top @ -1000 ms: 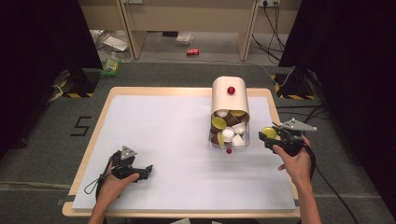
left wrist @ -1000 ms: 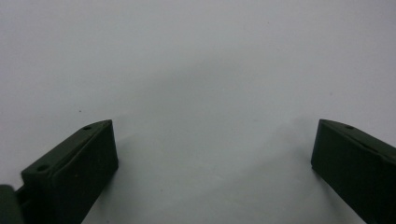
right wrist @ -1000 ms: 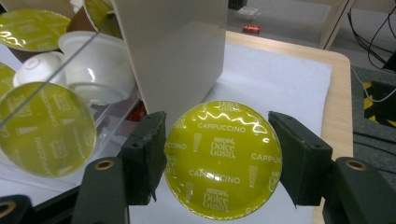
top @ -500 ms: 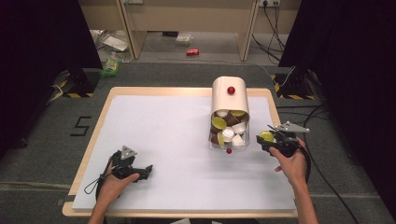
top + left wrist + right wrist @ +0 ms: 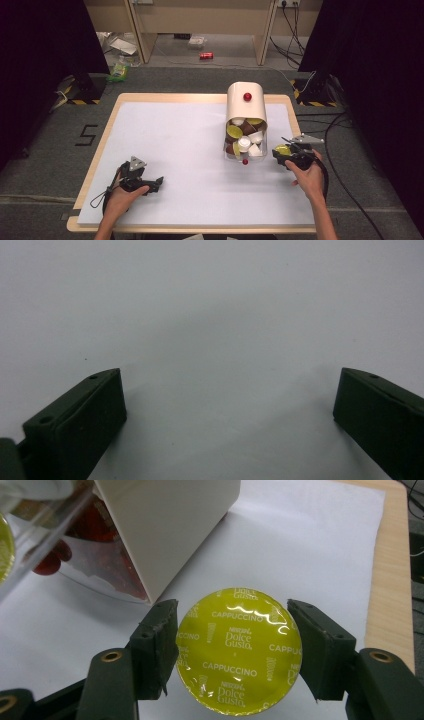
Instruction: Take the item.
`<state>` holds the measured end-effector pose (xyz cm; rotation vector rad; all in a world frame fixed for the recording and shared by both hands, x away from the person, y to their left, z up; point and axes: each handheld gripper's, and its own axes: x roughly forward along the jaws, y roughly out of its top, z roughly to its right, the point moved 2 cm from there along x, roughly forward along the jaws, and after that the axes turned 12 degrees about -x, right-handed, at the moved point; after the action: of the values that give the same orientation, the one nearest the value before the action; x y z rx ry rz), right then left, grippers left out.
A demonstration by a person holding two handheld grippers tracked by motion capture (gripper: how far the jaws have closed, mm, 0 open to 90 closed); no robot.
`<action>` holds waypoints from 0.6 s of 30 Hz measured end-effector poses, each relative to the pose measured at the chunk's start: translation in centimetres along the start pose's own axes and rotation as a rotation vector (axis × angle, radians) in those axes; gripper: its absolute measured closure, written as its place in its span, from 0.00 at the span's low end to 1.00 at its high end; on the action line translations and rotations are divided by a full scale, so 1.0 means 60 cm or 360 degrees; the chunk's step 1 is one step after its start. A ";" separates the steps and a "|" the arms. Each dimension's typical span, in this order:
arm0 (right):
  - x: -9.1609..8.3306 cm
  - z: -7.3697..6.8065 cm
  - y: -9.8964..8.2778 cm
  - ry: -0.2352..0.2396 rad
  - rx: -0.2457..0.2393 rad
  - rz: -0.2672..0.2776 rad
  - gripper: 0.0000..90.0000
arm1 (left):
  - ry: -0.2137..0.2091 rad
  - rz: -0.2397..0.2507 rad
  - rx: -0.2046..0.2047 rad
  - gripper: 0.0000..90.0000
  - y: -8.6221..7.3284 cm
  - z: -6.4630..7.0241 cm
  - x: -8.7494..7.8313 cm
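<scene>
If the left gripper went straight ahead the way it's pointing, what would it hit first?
Probably nothing soon. The left gripper is open, and ahead of its fingers lies just the bare white table cover. Seen from above, it points right, with the capsule dispenser apparently off that line.

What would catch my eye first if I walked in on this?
Likely the yellow-green coffee capsule labelled Cappuccino, clamped between the right gripper's fingers at the table's right edge. Next to it stands a cream dispenser with a red knob, its clear drawer full of capsules. The left gripper rests open, near left.
</scene>
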<state>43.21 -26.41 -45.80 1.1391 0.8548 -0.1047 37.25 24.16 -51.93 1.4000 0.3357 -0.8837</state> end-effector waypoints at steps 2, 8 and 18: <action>0.004 0.000 -0.003 0.0001 -0.0006 -0.0014 0.44 | -0.0001 -0.0001 0.0000 0.00 0.000 0.000 0.000; 0.013 0.000 -0.009 0.0004 -0.0011 -0.0047 0.44 | 0.0000 0.0000 0.0000 0.00 0.000 0.000 0.000; 0.020 -0.001 -0.014 0.0004 0.0006 -0.0064 0.44 | 0.0000 0.0000 0.0000 0.00 0.000 0.000 0.000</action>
<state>43.58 -26.32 -47.20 1.1259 0.8799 -0.1381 37.25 24.16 -51.93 1.4000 0.3359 -0.8837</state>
